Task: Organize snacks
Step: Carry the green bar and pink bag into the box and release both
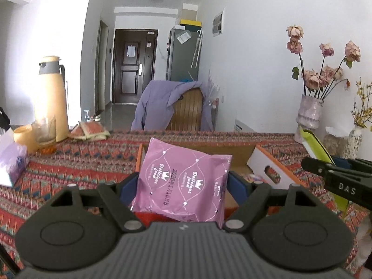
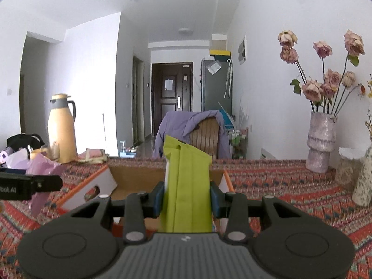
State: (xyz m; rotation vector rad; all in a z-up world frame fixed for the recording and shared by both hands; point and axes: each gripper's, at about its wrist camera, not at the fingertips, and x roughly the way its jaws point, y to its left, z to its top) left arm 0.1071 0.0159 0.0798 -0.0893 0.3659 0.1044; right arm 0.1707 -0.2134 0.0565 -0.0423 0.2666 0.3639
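1. A table covered by a red patterned cloth (image 1: 76, 160) fills the foreground, in a white-walled room with a dark door (image 1: 134, 66) at the far end of a hallway
2. At the table's left stand a cream thermos jug (image 1: 52, 97), a glass (image 1: 44, 131) in front of it, and a purple tissue pack (image 1: 12, 160) nearer the edge; a few small red snack packets (image 1: 89, 131) lie just right of the jug
3. Behind the table, a wooden chair (image 2: 205, 137) carries a purple garment (image 1: 155, 104) draped over its back, with a grey fridge (image 1: 184, 53) further off
4. An open cardboard box (image 2: 139, 179) with orange-edged white flaps sits mid-table, right in front of both grippers; its inside is mostly hidden by the held packets
5. The left gripper (image 1: 183, 183) is clamped on a pink snack packet (image 1: 183, 179), held upright above the box
6. The right gripper (image 2: 187, 197) is clamped on a green snack packet (image 2: 188, 186), also upright over the box
7. At the right, a pale vase (image 2: 320, 139) holds dried pink roses (image 2: 323, 69), and a speckled vase (image 2: 363, 181) stands at the table's right edge
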